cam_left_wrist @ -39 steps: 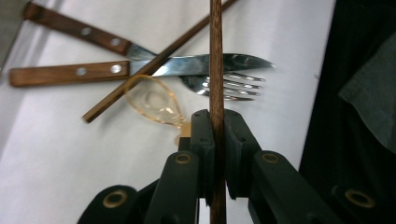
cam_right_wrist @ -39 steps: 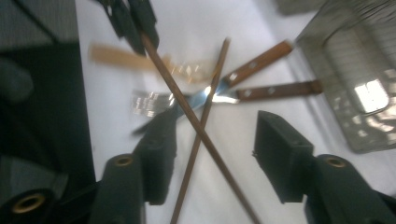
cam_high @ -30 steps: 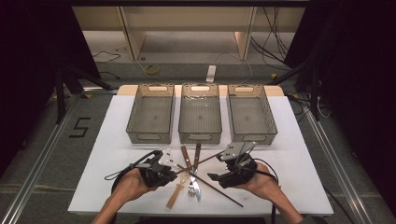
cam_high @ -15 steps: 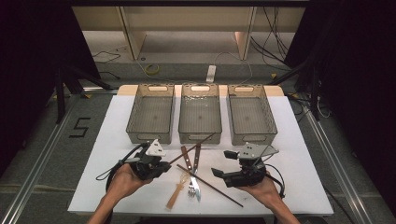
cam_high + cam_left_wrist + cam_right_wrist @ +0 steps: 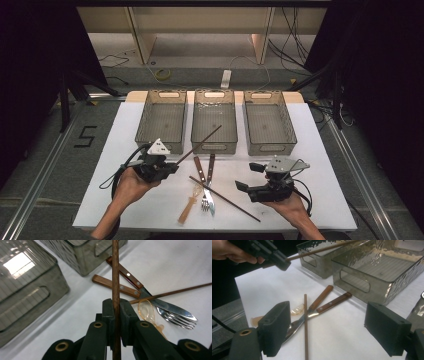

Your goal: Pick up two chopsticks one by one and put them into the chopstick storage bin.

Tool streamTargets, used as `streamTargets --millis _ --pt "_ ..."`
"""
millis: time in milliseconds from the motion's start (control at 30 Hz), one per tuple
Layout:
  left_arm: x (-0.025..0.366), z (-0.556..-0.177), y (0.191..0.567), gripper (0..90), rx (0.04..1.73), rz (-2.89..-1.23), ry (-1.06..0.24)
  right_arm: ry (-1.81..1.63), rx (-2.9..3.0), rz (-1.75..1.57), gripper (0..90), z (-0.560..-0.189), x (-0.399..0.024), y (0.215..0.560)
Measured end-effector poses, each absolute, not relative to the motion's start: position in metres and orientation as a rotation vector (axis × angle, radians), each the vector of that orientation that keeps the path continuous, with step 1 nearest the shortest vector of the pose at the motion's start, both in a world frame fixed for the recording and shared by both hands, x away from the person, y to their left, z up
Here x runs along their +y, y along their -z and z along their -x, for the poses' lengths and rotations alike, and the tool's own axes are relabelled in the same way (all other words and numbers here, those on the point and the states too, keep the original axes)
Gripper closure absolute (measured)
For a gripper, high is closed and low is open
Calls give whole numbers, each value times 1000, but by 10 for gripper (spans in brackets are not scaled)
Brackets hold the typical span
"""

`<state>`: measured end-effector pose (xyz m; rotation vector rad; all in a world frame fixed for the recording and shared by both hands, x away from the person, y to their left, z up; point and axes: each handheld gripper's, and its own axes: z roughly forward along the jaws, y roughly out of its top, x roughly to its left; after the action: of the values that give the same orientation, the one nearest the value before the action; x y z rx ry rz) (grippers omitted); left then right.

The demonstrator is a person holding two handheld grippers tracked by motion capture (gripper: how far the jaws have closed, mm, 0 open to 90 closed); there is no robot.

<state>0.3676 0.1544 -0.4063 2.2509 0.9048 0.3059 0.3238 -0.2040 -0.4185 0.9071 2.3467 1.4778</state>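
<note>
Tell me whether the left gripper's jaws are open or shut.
Shut. The left gripper has its jaws clamped on a brown chopstick, which is lifted off the table and points toward the middle bin.

Three bins point(image 5: 215, 120), two chopsticks point(image 5: 199, 147), one knife point(image 5: 202, 179), one fork point(image 5: 208, 184), one spoon point(image 5: 190, 205).

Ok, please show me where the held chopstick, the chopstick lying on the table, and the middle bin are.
held chopstick point(image 5: 202, 142): high view, middle of its shaft, raised over the table.
chopstick on the table point(image 5: 305, 322): right gripper view, middle of its shaft.
middle bin point(image 5: 214, 146): high view, its near wall.
</note>
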Motion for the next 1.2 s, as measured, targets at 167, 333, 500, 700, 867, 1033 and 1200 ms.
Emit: streamTargets --millis 167,333,500,700,867,1033,1200 --pt "157 -379 397 836 935 -2214 -339 -1475 2350 -916 215 -322 -207 420" --pt "165 -392 389 836 977 -2160 -371 -1467 2348 -919 207 -320 -210 421" --pt "175 -408 383 836 1025 -2108 -400 -1464 2347 -923 205 -318 -211 422" --pt "186 -427 373 835 1100 -2049 -430 -1471 2335 -922 205 -317 -213 421" --pt "195 -442 370 835 1148 -2028 -455 -1464 2341 -923 205 -315 -213 422" --pt "202 -456 372 835 1201 -2017 -456 -1459 2346 -918 206 -315 -213 423" --pt "204 -470 377 835 1241 -2019 -454 -1462 2348 -911 206 -315 -212 423"
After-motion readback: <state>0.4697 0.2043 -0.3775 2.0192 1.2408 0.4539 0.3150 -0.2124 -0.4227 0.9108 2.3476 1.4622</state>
